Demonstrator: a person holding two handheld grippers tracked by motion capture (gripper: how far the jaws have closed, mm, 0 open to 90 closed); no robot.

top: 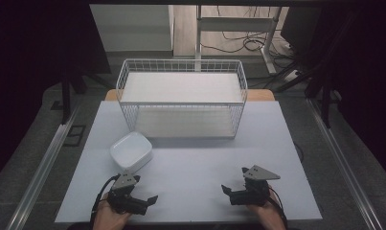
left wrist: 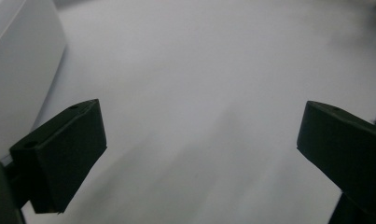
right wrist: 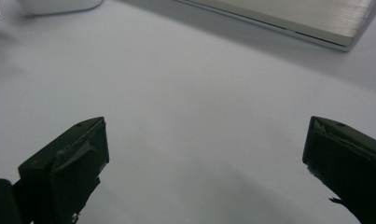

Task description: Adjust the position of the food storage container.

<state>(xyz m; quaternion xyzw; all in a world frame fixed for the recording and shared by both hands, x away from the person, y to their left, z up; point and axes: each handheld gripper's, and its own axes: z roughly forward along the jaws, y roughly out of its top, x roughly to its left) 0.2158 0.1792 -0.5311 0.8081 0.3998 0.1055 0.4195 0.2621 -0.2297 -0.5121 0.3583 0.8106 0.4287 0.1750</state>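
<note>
1. Across the whole working area you have a pale grey table top [top: 190,167], with its long edge running along your side, where your forearms come in.
2. At the far half of that table stands a white wire basket [top: 181,98], a two-level rack with a flat white shelf on top and another flat panel at the bottom. It sits squarely across the middle, well apart from both of your hands. From the right gripper view you can see a corner of its lower panel [right wrist: 288,16] at the top.
3. Nearer to you, in front of the basket's left corner, lies a white square bowl [top: 131,151] with rounded corners. It rests flat on the table, just beyond your left gripper and not touching it. In the left gripper view its white side [left wrist: 17,60] fills the upper left corner, beside the left jaw.
4. Your left gripper [top: 145,201] sits low at the near left edge, pointing towards the middle of the table. Its jaws stand wide apart with nothing but bare table between them.
5. Your right gripper [top: 229,192] sits at the near right edge, pointing leftwards towards the other gripper. Its jaws are likewise spread wide and hold nothing.
</note>
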